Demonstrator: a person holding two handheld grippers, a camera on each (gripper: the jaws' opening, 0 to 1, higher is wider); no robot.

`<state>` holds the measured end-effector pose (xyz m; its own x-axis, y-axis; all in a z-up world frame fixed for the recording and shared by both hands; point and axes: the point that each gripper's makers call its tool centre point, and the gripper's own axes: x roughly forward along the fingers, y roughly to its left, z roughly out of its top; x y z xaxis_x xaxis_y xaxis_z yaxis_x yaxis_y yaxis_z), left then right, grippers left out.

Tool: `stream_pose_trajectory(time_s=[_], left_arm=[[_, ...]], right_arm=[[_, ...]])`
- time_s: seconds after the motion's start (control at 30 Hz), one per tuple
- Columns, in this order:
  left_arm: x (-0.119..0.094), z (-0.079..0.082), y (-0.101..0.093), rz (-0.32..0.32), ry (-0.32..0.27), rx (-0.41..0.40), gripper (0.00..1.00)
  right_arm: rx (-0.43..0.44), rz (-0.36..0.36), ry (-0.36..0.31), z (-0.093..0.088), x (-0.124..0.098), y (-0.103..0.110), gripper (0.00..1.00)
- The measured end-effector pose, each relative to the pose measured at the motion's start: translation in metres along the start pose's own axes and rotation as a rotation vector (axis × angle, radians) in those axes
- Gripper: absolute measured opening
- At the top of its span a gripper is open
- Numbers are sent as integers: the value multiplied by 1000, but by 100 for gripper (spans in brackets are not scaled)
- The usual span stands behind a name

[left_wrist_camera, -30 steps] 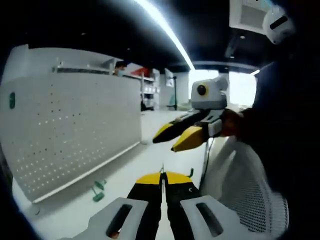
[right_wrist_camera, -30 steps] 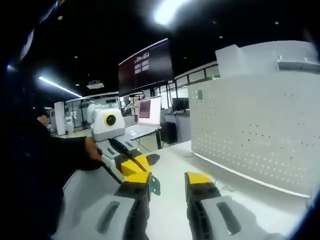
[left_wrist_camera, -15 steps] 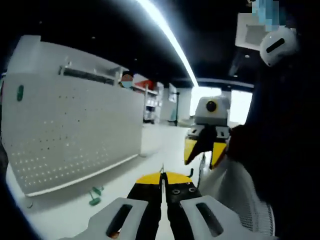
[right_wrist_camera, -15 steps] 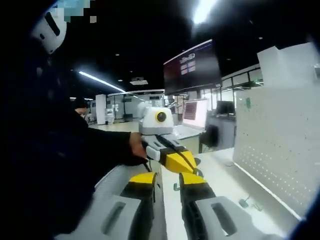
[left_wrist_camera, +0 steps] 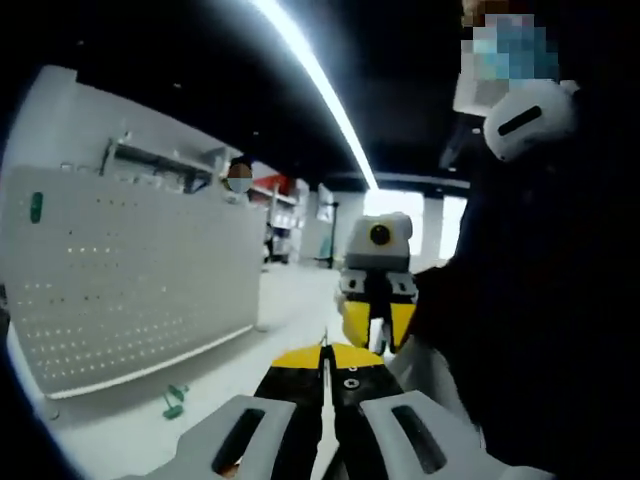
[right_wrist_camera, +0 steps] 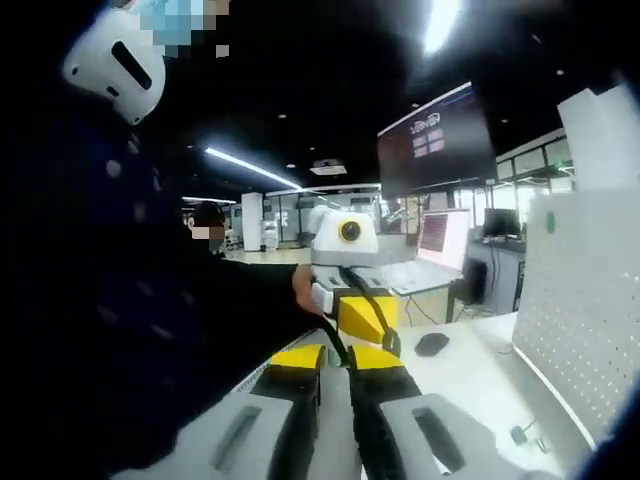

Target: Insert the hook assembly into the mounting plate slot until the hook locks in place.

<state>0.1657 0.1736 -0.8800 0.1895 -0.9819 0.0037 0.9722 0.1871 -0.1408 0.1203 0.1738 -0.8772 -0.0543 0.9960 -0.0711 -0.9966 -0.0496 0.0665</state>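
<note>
**Hooks on the desk, tools far from them**

The small green hooks [left_wrist_camera: 172, 402] lie on the white desk [left_wrist_camera: 120, 440], just beside the bottom edge of the big white board with holes [left_wrist_camera: 130, 290]. In the right gripper view one small green piece [right_wrist_camera: 520, 436] sits on the desk near the foot of the same board [right_wrist_camera: 585, 320]. Nothing is in the board's slots yet, as far as these pictures show.

The left tool [left_wrist_camera: 322, 352] has its yellow tips pressed together, with nothing between them. The right tool [right_wrist_camera: 335, 358] also has its tips almost touching — it looks shut and empty. In each view the other tool faces the camera: the right one [left_wrist_camera: 376, 322] in the left gripper view, the left one [right_wrist_camera: 362, 318] in the right gripper view. Both are held up close to the person's dark clothes, well apart from the hooks.

My guess is that the job has hardly begun; a hook has yet to be picked up.

What could go wrong: the hooks are tiny and lie flat, so a shut tool could just push them away. The tools are also close together and could bump — and if they point away from the board, the hooks and board could slip out of sight.
</note>
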Motion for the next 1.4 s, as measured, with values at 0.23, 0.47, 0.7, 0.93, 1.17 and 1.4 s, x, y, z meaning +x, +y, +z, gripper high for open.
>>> stream_pose_trajectory(time_s=[0.23, 0.47, 0.7, 0.93, 1.17, 1.4], left_arm=[[-3, 12, -9, -33, -64, -27, 1], [-4, 18, -13, -37, -90, -29, 1], [-4, 31, -15, -41, -101, -8, 1], [1, 32, -8, 13, -18, 102, 2], [1, 32, 0, 77, 10, 148, 11], [-15, 22, 26, 269, 39, 190, 20]], right_arm=[[2, 66, -39, 15, 1, 12, 5], [-21, 96, -37, 17, 4, 14, 2], [-47, 121, -76, 28, 3, 16, 1], [-74, 98, -58, 27, 1, 8, 1], [-69, 56, -46, 24, -1, -2, 1], [-67, -13, -42, 26, -7, -19, 1]])
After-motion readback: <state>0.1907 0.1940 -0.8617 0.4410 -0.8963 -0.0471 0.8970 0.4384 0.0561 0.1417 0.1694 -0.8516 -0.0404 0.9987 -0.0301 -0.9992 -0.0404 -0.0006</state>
